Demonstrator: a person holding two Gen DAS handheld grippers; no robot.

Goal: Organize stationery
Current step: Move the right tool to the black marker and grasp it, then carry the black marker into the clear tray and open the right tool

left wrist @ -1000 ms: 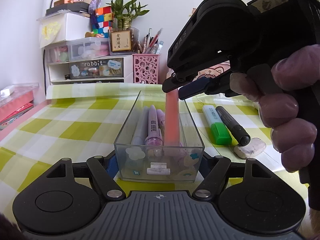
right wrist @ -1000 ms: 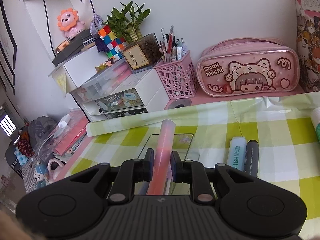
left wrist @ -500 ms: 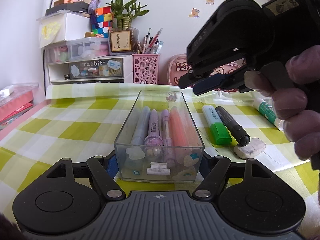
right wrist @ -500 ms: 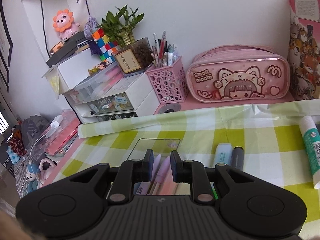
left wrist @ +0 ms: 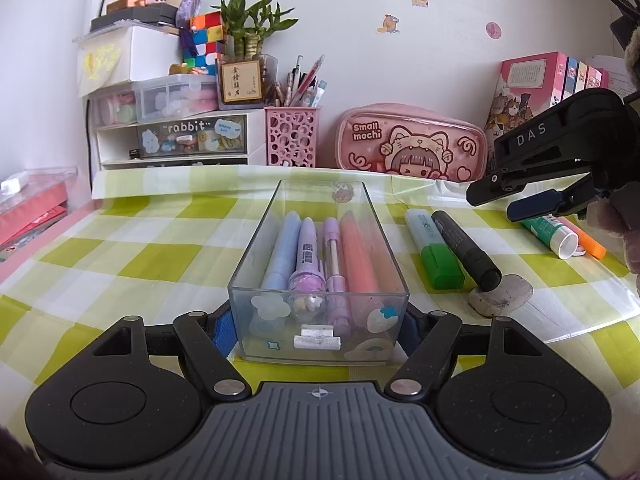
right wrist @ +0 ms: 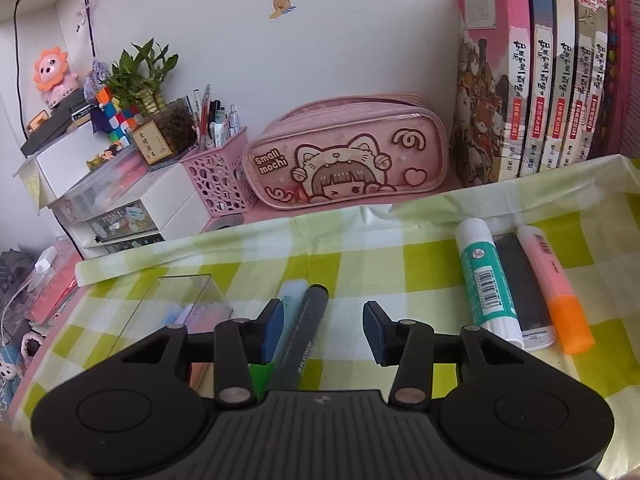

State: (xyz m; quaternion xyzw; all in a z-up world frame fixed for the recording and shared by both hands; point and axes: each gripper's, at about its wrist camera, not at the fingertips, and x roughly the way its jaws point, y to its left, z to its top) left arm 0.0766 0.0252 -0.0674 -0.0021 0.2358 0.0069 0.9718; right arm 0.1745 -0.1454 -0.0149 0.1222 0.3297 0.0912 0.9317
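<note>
A clear plastic box (left wrist: 320, 324) stands on the checked cloth, and my left gripper (left wrist: 318, 330) is shut on its near end. Inside lie several pens and a pink highlighter (left wrist: 358, 258). The box also shows in the right wrist view (right wrist: 182, 300). My right gripper (right wrist: 322, 330) is open and empty, above the green highlighter (right wrist: 290, 300) and black marker (right wrist: 302, 332). It appears in the left wrist view (left wrist: 514, 202) at the right. These two lie right of the box (left wrist: 434, 248) (left wrist: 466, 250), the marker's tip on an eraser (left wrist: 502, 296).
A glue stick (right wrist: 486, 280), a dark eraser (right wrist: 520, 280) and an orange-capped highlighter (right wrist: 554, 288) lie at the right. A pink pencil case (right wrist: 344, 160), pink pen holder (right wrist: 218, 180), drawer unit (left wrist: 172, 132) and books (right wrist: 536, 76) line the back wall.
My right gripper let the pink highlighter drop into the box, opened, and moved right and away, over the markers beside the box. The left gripper has not moved.
</note>
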